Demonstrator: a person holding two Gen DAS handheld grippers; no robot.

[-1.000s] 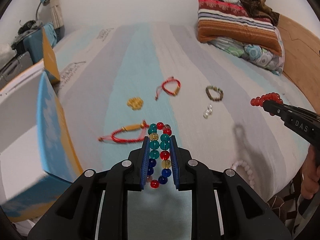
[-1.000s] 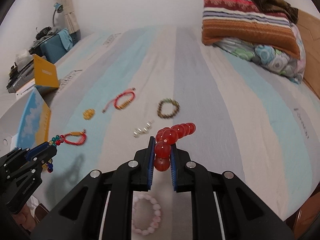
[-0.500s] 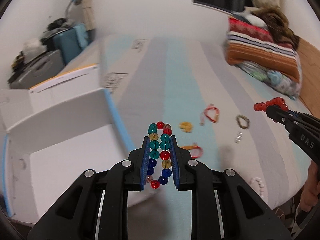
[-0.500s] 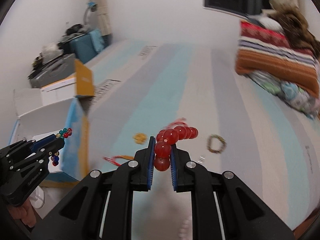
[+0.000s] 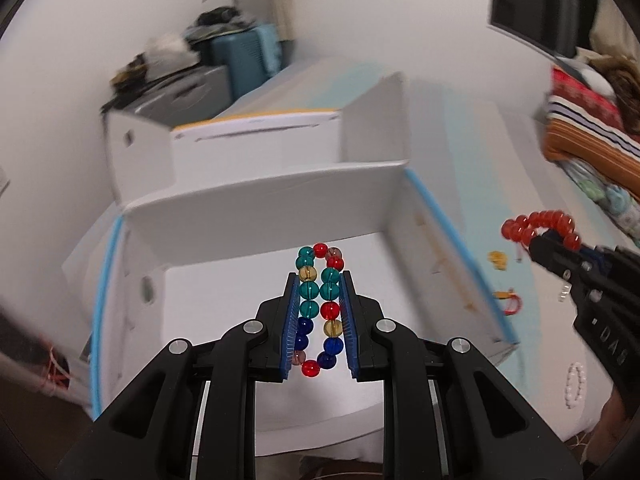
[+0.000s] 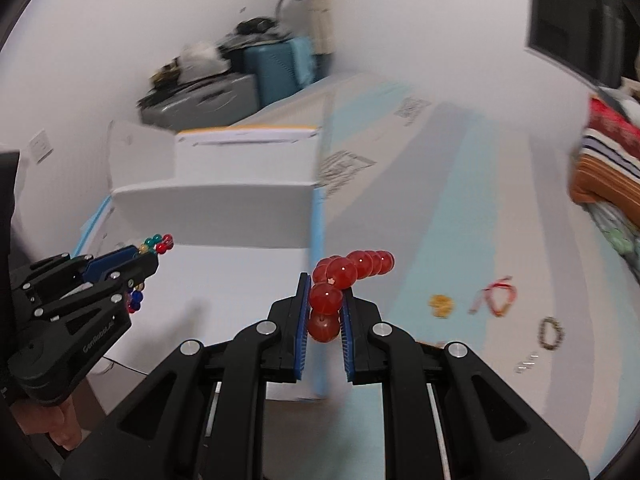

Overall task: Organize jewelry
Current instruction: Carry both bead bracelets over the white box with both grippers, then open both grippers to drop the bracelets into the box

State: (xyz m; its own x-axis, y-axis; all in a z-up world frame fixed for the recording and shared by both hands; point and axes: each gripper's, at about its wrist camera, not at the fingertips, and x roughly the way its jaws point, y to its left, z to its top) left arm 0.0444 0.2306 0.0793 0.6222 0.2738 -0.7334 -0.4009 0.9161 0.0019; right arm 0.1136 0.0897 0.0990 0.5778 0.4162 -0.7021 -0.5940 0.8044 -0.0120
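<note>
My left gripper (image 5: 319, 300) is shut on a multicoloured bead bracelet (image 5: 320, 292) and holds it above the open white cardboard box (image 5: 256, 216) with blue edges. My right gripper (image 6: 325, 312) is shut on a red bead bracelet (image 6: 340, 276) and hovers over the box's right wall (image 6: 316, 280), at the edge of the bed. In the left wrist view the right gripper (image 5: 538, 242) and its red bracelet (image 5: 540, 224) show at the right. In the right wrist view the left gripper (image 6: 154, 254) shows at the left over the box.
On the striped bedsheet (image 6: 460, 208) lie a gold piece (image 6: 440, 304), a red cord bracelet (image 6: 498, 296), a dark bead bracelet (image 6: 552, 332), a small silver piece (image 6: 526, 364) and a white pearl bracelet (image 5: 575, 384). Folded blankets (image 6: 608, 164) sit far right. Luggage (image 6: 276, 68) stands by the wall.
Both grippers have swung left from over the bed towards the white box, each still holding its bracelet. The left one is now over the box's inside.
</note>
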